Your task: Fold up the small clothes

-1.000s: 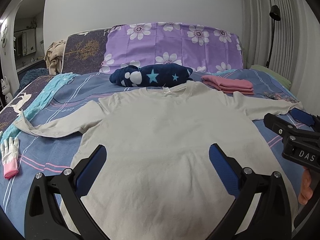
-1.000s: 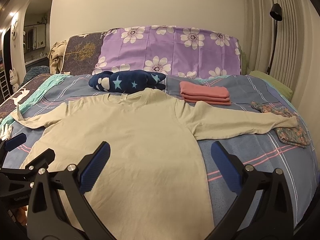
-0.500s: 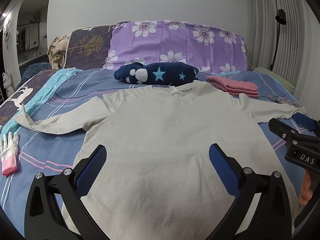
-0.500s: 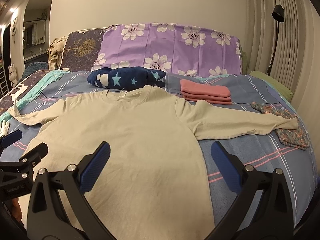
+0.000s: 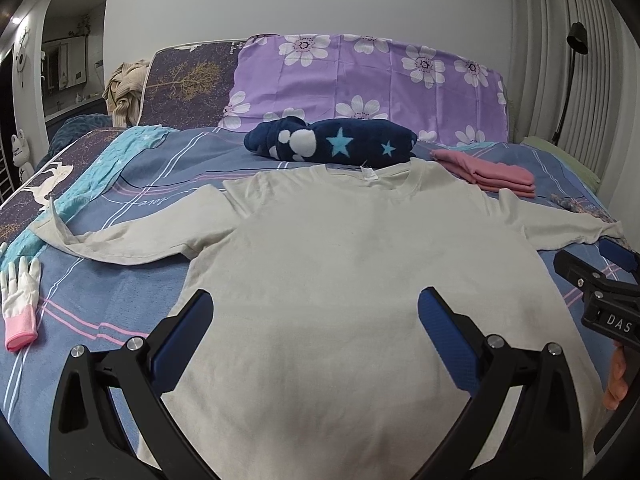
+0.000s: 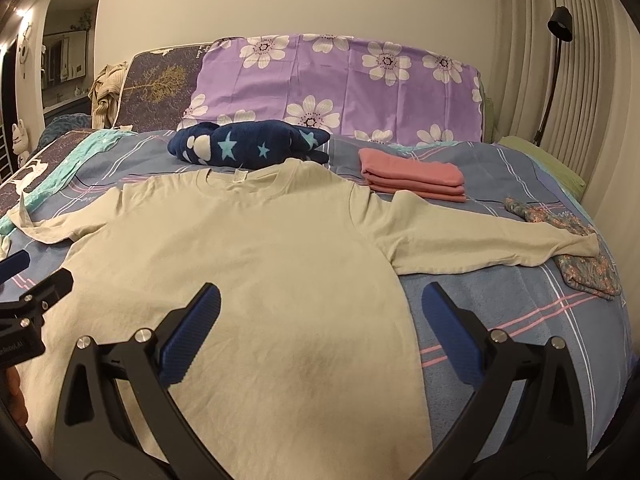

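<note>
From the left wrist camera, the cream shirt [image 5: 360, 280] lies flat on the bed [image 5: 120, 304] with its neck toward the purple flower pillow [image 5: 360, 80]. The left gripper [image 5: 314, 332] hangs over the bottom part of the shirt. Its two blue fingers are wide apart and hold nothing. The left sleeve [image 5: 132, 240] stretches out away from the shirt body, and its end is a bit twisted. A white glove [image 5: 20, 300] lies on the bed past that sleeve. A dark star blanket [image 5: 332, 144] sits just behind the shirt's neck, and a pink folded pile [image 5: 488, 172] is beside it.

From the right wrist camera, the right gripper [image 6: 320, 332] hangs over the shirt's right bottom side [image 6: 320, 280]. Its fingers are wide apart too, with nothing in them. The right sleeve [image 6: 480, 240] lies straight out from the shirt body, and its end rests on a small flowery cloth [image 6: 588, 256].

I think no fold is made yet, so the first fold comes next. To do it well, each gripper should pinch only the shirt, not the bed cover under it. Grab at an edge, like a sleeve or the bottom hem. Lift a little, bring the sleeve across the shirt body, and lay it down smooth. Watch that the flowery cloth does not come along.
</note>
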A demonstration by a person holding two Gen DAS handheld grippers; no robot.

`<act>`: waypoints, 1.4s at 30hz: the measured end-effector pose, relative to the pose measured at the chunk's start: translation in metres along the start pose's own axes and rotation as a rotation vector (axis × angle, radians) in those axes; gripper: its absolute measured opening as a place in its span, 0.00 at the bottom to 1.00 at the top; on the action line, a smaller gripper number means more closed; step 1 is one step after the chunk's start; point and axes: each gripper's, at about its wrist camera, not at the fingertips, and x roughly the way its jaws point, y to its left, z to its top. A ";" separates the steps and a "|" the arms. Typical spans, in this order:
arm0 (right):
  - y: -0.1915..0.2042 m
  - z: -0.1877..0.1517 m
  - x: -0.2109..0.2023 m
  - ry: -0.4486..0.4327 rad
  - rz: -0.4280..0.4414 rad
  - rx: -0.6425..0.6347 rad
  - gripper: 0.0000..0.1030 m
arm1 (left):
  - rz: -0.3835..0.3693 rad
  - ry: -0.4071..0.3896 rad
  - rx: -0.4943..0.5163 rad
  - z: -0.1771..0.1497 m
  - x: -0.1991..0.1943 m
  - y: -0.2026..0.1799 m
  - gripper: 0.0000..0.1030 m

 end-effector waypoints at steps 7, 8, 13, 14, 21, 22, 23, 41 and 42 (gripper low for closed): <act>-0.003 -0.002 0.014 0.031 -0.024 -0.013 0.98 | 0.136 0.038 -0.099 0.011 0.019 0.080 0.74; -0.004 -0.002 0.017 0.038 -0.028 -0.012 0.98 | 0.169 0.046 -0.128 0.013 0.022 0.097 0.72; -0.004 -0.003 0.028 0.060 -0.043 -0.021 0.98 | 0.389 0.099 -0.319 0.028 0.036 0.211 0.71; -0.004 -0.003 0.030 0.066 -0.046 -0.026 0.98 | 0.425 0.112 -0.370 0.032 0.041 0.236 0.71; 0.000 -0.003 0.037 0.084 -0.065 -0.063 0.98 | 0.580 0.204 -0.601 0.067 0.095 0.352 0.72; -0.001 -0.003 0.037 0.084 -0.070 -0.065 0.98 | 0.619 0.230 -0.609 0.070 0.105 0.363 0.72; -0.002 -0.004 0.037 0.084 -0.078 -0.063 0.98 | 0.642 0.250 -0.619 0.072 0.114 0.372 0.71; -0.032 -0.005 0.048 0.099 -0.077 0.016 0.98 | 0.130 -0.034 -0.225 0.192 0.091 0.163 0.01; -0.034 -0.005 0.046 0.097 -0.079 0.022 0.98 | 0.064 -0.054 -0.164 0.199 0.088 0.125 0.01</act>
